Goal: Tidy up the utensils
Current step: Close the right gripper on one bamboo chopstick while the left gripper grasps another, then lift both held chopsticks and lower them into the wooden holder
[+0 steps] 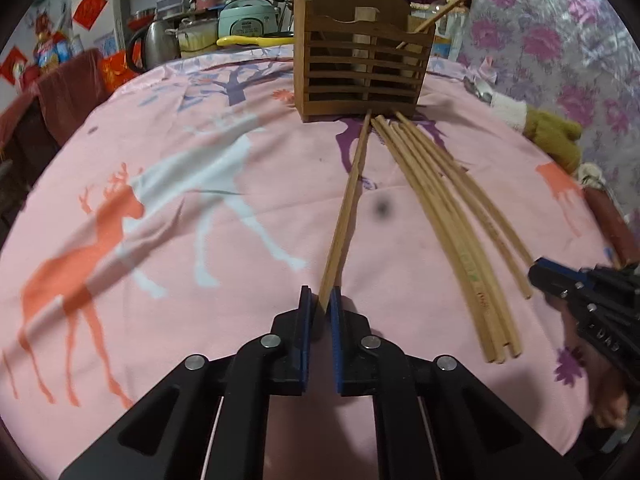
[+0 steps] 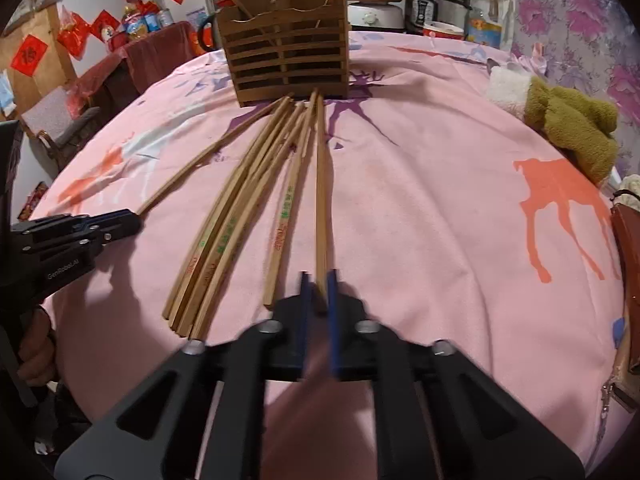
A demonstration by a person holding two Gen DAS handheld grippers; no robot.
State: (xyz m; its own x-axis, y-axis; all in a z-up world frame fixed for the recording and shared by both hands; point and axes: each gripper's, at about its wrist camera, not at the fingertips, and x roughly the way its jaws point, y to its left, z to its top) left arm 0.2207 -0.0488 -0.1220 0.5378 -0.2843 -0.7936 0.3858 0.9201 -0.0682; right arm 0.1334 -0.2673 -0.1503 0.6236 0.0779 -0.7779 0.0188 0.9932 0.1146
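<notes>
On the pink tablecloth (image 1: pixel 240 208), left gripper (image 1: pixel 320 304) and right gripper (image 2: pixel 318 292) each clamp one chopstick.

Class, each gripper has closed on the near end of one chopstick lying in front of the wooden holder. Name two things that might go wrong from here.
1. Each chopstick is pinched only at its near end by the left gripper and right gripper, so it may pivot or slip when lifted.
2. The far tips lie against the wooden holder, so a forward push might shove it.
</notes>
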